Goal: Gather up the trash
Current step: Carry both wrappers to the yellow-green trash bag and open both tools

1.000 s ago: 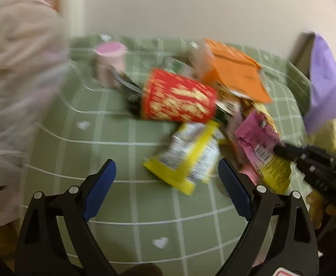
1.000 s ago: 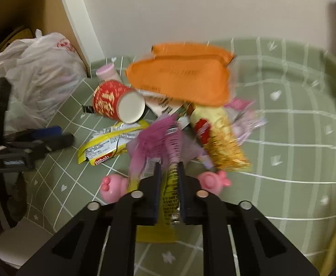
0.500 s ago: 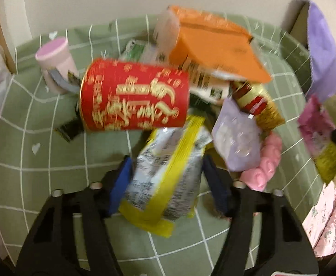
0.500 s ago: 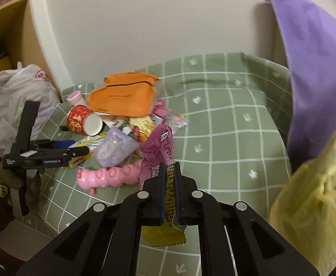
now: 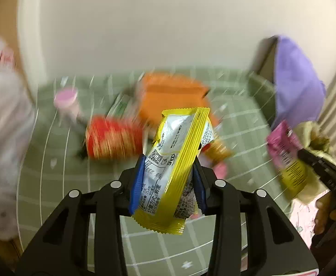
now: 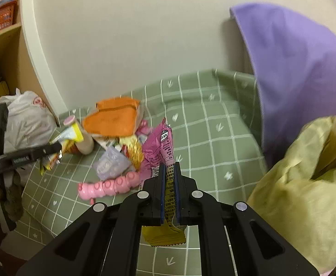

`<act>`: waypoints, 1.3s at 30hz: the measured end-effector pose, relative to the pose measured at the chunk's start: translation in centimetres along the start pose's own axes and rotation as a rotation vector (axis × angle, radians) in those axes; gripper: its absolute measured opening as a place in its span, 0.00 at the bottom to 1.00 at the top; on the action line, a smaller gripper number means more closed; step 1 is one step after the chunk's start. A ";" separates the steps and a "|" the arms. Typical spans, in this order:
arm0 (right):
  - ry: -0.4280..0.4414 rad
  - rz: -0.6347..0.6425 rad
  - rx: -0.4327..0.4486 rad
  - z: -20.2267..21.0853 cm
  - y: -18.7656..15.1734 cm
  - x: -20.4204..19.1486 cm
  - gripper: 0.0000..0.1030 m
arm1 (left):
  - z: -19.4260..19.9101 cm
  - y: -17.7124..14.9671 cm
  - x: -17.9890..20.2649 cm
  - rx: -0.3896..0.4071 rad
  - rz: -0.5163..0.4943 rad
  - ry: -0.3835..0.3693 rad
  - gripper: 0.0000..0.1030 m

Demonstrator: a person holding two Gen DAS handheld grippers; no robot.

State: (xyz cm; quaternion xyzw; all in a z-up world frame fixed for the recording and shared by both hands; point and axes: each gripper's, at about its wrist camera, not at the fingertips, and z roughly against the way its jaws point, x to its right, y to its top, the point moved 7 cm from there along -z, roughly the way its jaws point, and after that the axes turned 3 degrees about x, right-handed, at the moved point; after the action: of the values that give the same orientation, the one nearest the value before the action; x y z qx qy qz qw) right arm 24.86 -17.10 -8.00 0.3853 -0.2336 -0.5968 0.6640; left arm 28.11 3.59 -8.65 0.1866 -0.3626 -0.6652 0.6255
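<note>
The left gripper [image 5: 168,179] had just closed on the yellow-and-white snack wrapper [image 5: 177,161], lifting it off the green checked cloth [image 5: 234,119]. The right gripper [image 6: 169,184] stayed clamped on the pink-and-yellow wrapper [image 6: 161,149], near the yellow bag [image 6: 305,195].

Little can be read. The yellow-and-white wrapper [image 5: 177,161] bears a QR code and blocks of small print at its centre; toward 7 o'clock a line of Chinese characters shows, too small to read. The pink wrapper [image 6: 161,147] carries an oval badge at 12 o'clock and dense print below (illegible). The white bag [image 6: 27,124] has a round red logo, unreadable.
</note>
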 end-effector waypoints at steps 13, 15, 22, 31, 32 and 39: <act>-0.359 -0.079 0.261 14.7 4.4 10.5 0.08 | 0.0 8.3 19.3 0.101 -0.287 -0.425 0.35; -0.451 -0.110 0.286 17.8 4.1 13.1 0.08 | -1.0 7.9 23.1 0.070 -0.336 -0.504 0.35; -0.645 -0.243 0.300 24.3 1.5 19.0 0.08 | -4.8 4.4 37.1 -0.072 -0.526 -0.721 0.35; -0.668 -0.272 0.275 23.7 0.6 21.9 0.08 | -11.0 -2.9 42.1 -0.346 -0.710 -0.688 0.35; -0.658 -0.271 0.272 23.2 0.7 22.0 0.08 | -11.0 -3.8 41.5 -0.368 -0.729 -0.683 0.35; -0.542 -0.251 0.211 16.8 1.6 22.4 0.08 | -10.1 -3.8 39.3 -0.367 -0.715 -0.685 0.35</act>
State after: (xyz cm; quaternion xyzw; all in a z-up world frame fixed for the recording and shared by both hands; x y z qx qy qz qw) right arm 16.92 -42.76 -0.14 0.3048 -0.4135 -0.7274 0.4549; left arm 26.74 -37.15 -9.98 -0.0420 -0.3373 -0.9125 0.2276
